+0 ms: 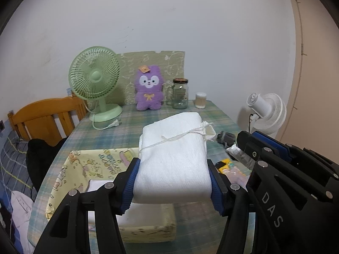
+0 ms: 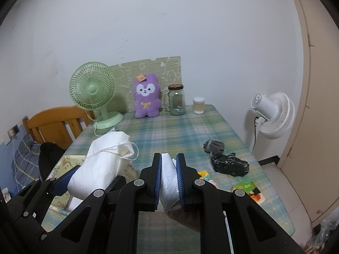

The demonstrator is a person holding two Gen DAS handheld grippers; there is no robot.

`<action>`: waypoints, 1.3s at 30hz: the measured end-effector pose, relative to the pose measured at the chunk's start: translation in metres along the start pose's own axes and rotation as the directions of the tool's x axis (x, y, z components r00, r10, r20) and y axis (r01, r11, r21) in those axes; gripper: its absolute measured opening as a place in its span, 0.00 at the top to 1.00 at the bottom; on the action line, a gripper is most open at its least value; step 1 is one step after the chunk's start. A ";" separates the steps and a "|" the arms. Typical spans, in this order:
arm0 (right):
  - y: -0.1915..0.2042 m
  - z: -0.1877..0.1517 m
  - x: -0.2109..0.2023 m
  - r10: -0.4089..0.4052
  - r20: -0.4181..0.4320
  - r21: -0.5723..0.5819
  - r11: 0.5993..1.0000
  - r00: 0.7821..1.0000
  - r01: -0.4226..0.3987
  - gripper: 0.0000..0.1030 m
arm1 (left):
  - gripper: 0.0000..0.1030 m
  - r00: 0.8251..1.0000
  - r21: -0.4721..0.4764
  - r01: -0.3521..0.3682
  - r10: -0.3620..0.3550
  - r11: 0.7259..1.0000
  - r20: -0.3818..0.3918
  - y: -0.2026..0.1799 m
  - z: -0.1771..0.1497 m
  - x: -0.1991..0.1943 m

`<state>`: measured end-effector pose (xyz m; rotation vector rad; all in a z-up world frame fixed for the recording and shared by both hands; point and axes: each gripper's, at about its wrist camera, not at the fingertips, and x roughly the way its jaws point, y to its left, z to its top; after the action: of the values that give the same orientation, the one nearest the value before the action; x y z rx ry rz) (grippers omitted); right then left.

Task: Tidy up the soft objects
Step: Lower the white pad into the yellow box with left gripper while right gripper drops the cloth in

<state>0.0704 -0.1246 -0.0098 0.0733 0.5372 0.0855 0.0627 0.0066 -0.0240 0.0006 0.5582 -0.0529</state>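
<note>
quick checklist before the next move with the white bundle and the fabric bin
1. Left claw grip on the white bundle: pads press both sides, ok.
2. Right claw grip on the white packet: shut on it, ok.
3. String around the bundle: tied, ok.
4. Fabric bin under the bundle: open top, partly beneath it, ok.
5. Room left in the bin: something white already inside, cannot tell.
6. Claws clear of each other: close side by side, touching or not, cannot tell.
</note>
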 end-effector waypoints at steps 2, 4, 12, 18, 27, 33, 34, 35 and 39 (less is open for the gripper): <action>0.008 0.000 0.005 0.009 -0.007 -0.006 1.000 1.000 -0.009 0.84 | 0.40 1.000 -0.009 -0.013 0.013 1.000 -0.008 0.009 -0.001 0.003; 0.016 -0.002 0.009 0.017 -0.013 -0.012 1.000 1.000 -0.017 0.84 | 0.40 1.000 -0.016 -0.022 0.022 1.000 -0.016 0.016 -0.002 0.007; 0.046 -0.005 0.029 0.036 -0.049 -0.036 0.999 0.998 -0.038 0.84 | 0.40 0.998 -0.036 -0.046 0.044 0.998 -0.047 0.045 -0.009 0.017; 0.068 -0.009 0.045 0.060 -0.078 -0.051 0.997 0.995 -0.064 0.84 | 0.40 0.996 -0.056 -0.055 0.050 0.997 -0.078 0.069 -0.015 0.028; 0.095 -0.013 0.072 0.092 -0.125 -0.065 0.993 0.988 -0.101 0.84 | 0.40 0.986 -0.031 -0.113 0.109 0.993 -0.126 0.094 -0.023 0.044; 0.104 -0.012 0.088 0.104 -0.146 -0.061 0.992 0.984 -0.113 0.84 | 0.37 0.979 -0.043 -0.115 0.106 0.992 -0.172 0.105 -0.029 0.054; 0.105 -0.012 0.090 0.105 -0.149 -0.054 0.992 0.983 -0.114 0.84 | 0.36 0.979 -0.045 -0.113 0.103 0.993 -0.176 0.106 -0.030 0.055; 0.105 -0.012 0.093 0.105 -0.153 -0.051 0.992 0.983 -0.114 0.84 | 0.36 0.979 -0.046 -0.114 0.104 0.992 -0.177 0.107 -0.031 0.055; 0.106 -0.014 0.100 0.099 -0.163 -0.050 0.993 0.982 -0.108 0.83 | 0.32 0.977 -0.053 -0.113 0.101 0.992 -0.188 0.109 -0.034 0.059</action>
<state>0.1424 -0.0083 -0.0628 0.0377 0.6916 0.2102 0.1000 0.1127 -0.0856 -0.0261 0.7450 0.0702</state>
